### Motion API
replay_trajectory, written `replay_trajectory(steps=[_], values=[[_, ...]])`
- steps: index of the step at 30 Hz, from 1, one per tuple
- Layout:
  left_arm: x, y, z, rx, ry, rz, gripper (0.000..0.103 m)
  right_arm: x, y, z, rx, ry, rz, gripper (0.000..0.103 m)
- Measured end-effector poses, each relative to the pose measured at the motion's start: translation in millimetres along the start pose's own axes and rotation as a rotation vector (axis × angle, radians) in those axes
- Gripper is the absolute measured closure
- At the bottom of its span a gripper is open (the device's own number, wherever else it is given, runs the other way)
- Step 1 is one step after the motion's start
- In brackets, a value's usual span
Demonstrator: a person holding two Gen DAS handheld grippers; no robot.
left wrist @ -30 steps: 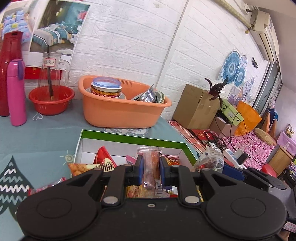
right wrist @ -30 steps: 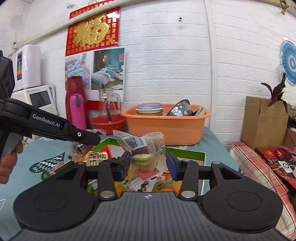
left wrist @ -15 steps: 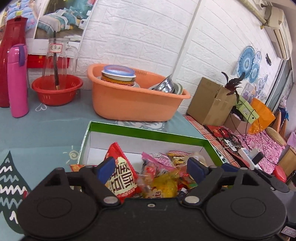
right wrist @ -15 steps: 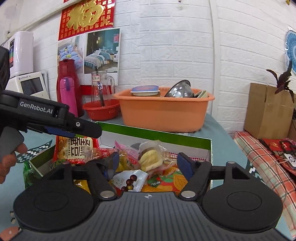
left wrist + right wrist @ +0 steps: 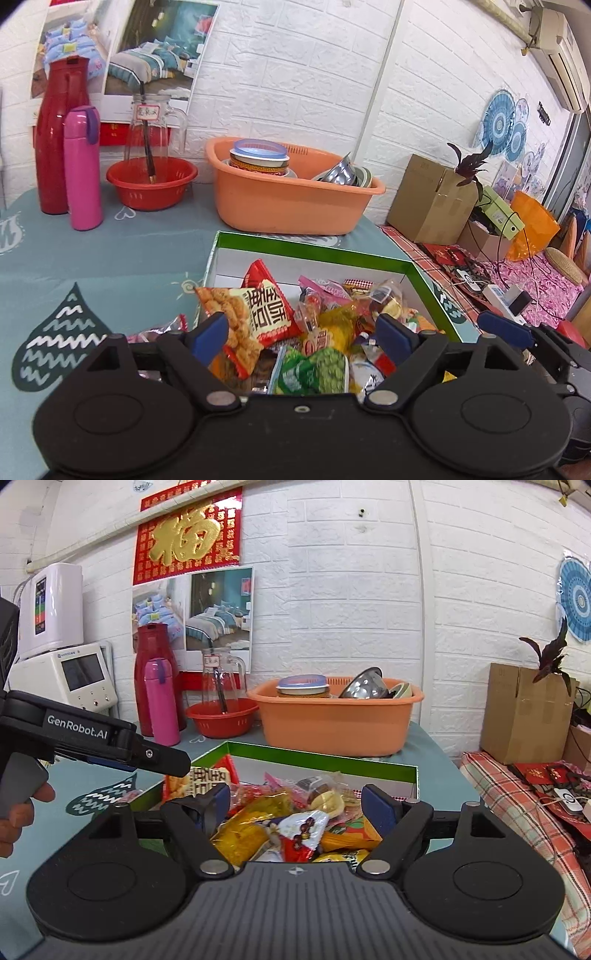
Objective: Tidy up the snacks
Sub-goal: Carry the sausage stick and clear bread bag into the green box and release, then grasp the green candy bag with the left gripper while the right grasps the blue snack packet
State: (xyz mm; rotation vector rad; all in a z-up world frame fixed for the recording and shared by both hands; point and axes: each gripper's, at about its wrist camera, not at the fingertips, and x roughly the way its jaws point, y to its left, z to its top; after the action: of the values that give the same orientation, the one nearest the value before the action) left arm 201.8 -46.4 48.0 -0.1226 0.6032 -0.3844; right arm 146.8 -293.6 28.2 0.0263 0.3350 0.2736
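Note:
A green-rimmed white box on the teal tablecloth holds a heap of several snack packets. A red and yellow packet leans at the box's left side, with green and yellow packets nearer. My left gripper hangs open above the near end of the heap, nothing between its blue pads. My right gripper is also open over the heap, empty. A clear packet with a dark and yellow sweet lies in the box. The left gripper's body and a hand show at the right wrist view's left.
An orange tub with bowls stands behind the box. A red basin with a glass jug, a pink flask and a red thermos line the back left. A pink packet lies left of the box. The table's right edge drops to clutter.
Both grippers opened and let their packets fall: the left dropped a long clear orange packet, the right a clear packet with a sweet. Both now lie in the box, and both grippers drew back.

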Motion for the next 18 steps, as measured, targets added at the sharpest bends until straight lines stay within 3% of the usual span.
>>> replay_trajectory(steps=[10, 13, 18], values=[[-56.4, -2.5, -19.6, 0.020, -0.032, -0.022, 0.000, -45.3, 31.6, 10.4, 0.011, -0.046, 0.061, 0.000], [-84.1, 6.1, -20.0, 0.019, -0.072, -0.038, 0.000, -63.0, 36.5, 15.3, 0.042, -0.070, 0.119, 0.000], [-123.9, 29.1, -23.7, 0.003, -0.141, 0.010, 0.000, -80.6, 40.6, 15.9, 0.056, -0.115, 0.170, 0.000]])
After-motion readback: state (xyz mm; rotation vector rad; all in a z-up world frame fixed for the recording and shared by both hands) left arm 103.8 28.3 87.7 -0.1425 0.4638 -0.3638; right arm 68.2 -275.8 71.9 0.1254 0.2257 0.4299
